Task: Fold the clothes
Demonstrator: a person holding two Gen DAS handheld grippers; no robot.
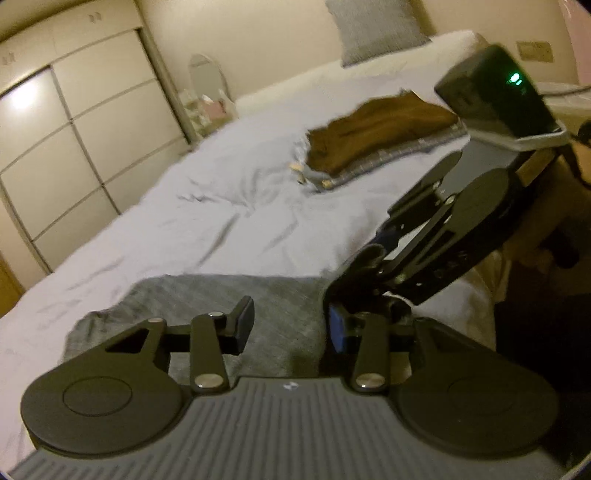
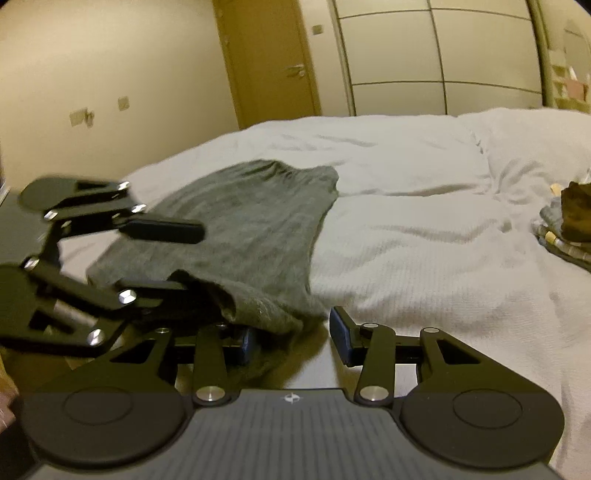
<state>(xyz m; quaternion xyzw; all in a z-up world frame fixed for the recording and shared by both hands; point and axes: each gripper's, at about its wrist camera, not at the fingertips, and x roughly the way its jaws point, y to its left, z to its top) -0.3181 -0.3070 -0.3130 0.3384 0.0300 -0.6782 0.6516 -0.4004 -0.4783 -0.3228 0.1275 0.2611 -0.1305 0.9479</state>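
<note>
A grey garment [image 2: 243, 236] lies on the white bed cover [image 2: 406, 221], at the near left part of the bed in the right wrist view. Most of it is spread flat, and its far edge is a little rounded and wrinkled. Its near corner is bunched up and lifted, just in front of the right gripper [image 2: 291, 341].

The right gripper has its jaws wide apart. The bunched near edge of the garment hangs between the two fingers and touches the left one, but the fingers do not press on it.

The left gripper [image 2: 177, 258] comes in from the left side in the same view. Its jaws are also spread wide, one finger above the cloth and one lower, near the lifted corner. I cannot tell if the lower finger is under the cloth or only beside it. In the left wrist view the left gripper [image 1: 291, 325] shows the same wide gap, with the grey garment [image 1: 221, 302] below and ahead of it, and the right gripper [image 1: 365, 269] stands close on the right.

Farther on the bed, well apart from the grey garment, is a pile of folded clothes [image 1: 376, 136] with a brown piece on top. A wardrobe [image 1: 66, 140] stands at the far left and a grey pillow [image 1: 373, 29] leans at the wall.
</note>
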